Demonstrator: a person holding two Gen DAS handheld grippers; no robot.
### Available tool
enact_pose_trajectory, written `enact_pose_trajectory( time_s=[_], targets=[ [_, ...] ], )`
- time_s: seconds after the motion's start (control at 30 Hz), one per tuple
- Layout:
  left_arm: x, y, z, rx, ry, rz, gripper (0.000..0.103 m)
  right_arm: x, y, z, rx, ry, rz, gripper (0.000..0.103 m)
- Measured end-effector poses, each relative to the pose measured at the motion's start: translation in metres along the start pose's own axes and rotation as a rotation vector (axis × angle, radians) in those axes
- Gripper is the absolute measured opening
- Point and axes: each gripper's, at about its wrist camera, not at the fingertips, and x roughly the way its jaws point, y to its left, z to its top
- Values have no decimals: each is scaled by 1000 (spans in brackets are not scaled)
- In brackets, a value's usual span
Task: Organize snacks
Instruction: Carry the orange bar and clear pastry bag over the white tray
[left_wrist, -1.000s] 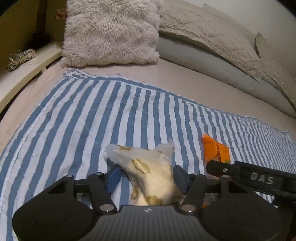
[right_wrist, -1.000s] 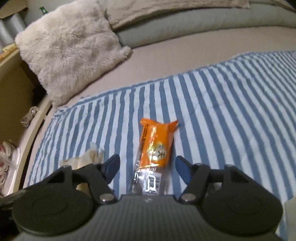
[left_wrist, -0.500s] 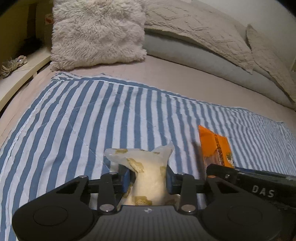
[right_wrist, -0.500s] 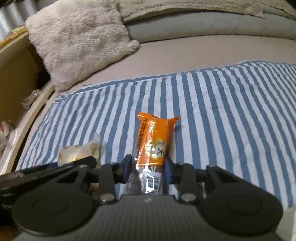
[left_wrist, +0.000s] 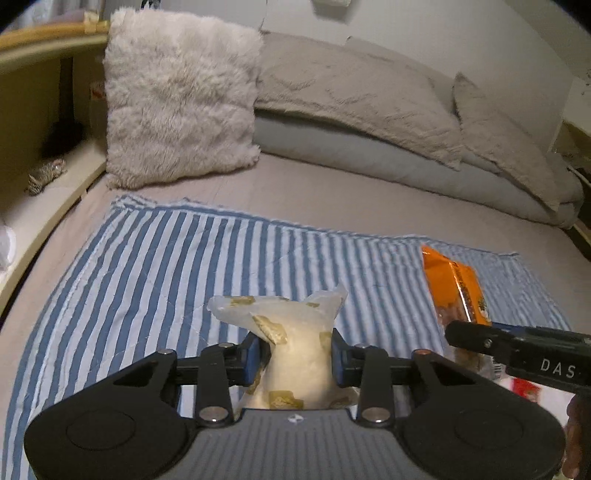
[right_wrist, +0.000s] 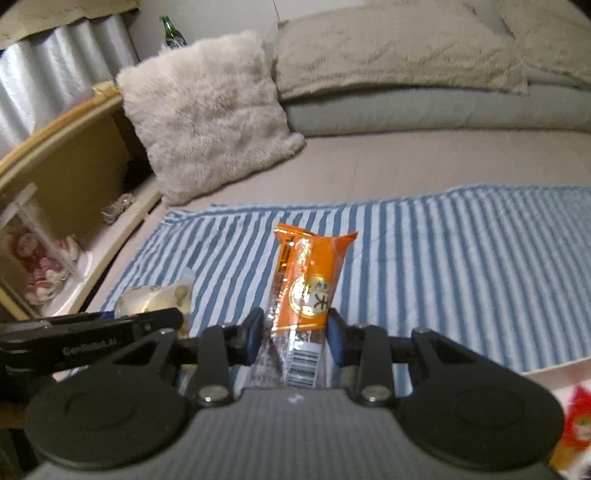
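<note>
I am clamping my left hand-held gripper on the white crinkly snack pouch and my right hand-held gripper on the orange foil snack packet, both above the blue-striped cloth on the bed; I am keeping both grips steady and level.

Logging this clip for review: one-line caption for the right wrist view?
Right gripper shut on an orange snack packet above the blue-striped cloth, fluffy cushion behind.

snack packs: 2 (white pack, orange pack) | hand-held grippers: 2 (left hand-held gripper, right hand-held gripper) | cushions: maybe 3 (fluffy cushion)
</note>
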Motion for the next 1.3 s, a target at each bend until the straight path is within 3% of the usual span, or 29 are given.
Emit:
enact_pose_trajectory(
  time_s=[0.37, 0.7, 0.9, 1.3],
  targets=[
    [-79, -59, 0, 48, -49, -11, 39, -86, -28, 0, -11, -80, -34, 41],
    [-121, -136, -17, 88, -93, -98, 39, -177, -91, -27, -6, -146, -76, 42],
    [-117, -177, -32, 93, -88, -165, 39, -213, -134, -43, 19, -183, -95, 42],
    [-75, -266, -47, 146, -47, -297, 39, -233, -203, -73, 2, -164, -205, 42]
  ],
)
